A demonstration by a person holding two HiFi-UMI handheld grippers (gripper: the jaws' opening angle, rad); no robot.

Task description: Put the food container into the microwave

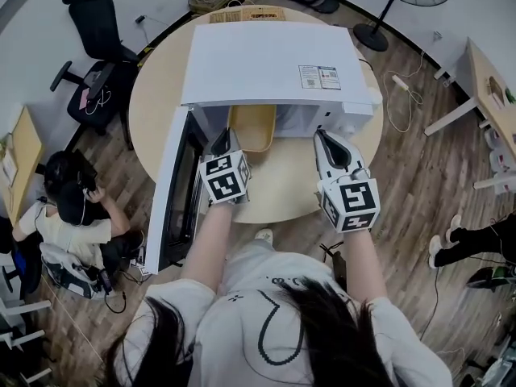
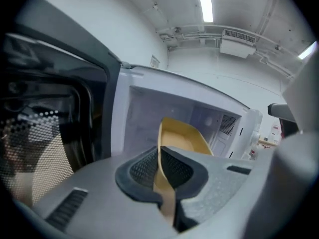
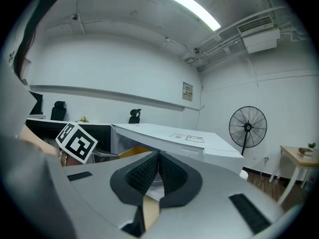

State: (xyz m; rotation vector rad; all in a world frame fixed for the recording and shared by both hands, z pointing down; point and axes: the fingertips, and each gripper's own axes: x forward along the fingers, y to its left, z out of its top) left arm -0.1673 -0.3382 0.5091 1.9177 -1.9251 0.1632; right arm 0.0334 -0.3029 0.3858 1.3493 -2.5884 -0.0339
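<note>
Fingers (image 2: 175,169) of the left gripper (image 1: 222,139) are clenched on the near wall of the food container (image 1: 253,127): yellow tray, thin wall pinched edge-on between the pads, plain in the left gripper view. Right gripper (image 1: 323,137) has its fingers (image 3: 174,176) pressed together on nothing. It hovers in front of the right end of the microwave (image 1: 274,59), apart from the tray

Container position: far end inside the cavity (image 2: 142,116), near end at the mouth, about level with the front opening in the head view. Can't tell whether its base rests on the cavity floor or hangs just above it. Door (image 1: 172,185) is swung wide open to the left, alongside the left forearm. Microwave sits on the round counter (image 1: 284,185)

Step in hand, my read: insertion, mostly in, not released. It's a one-handed carry by a single wall, so the tray probably wants to sag or twist away from the grip

Next move calls for:
- push a bit deeper so the near wall clears the door line
- lower until the base sits flat
- let go and back the left gripper straight out without dragging the wall along

Left side looks tight between gripper and hinge edge, so keep the exit path straight. Task sentence says nothing about shutting the door, so container seated inside = done
</note>
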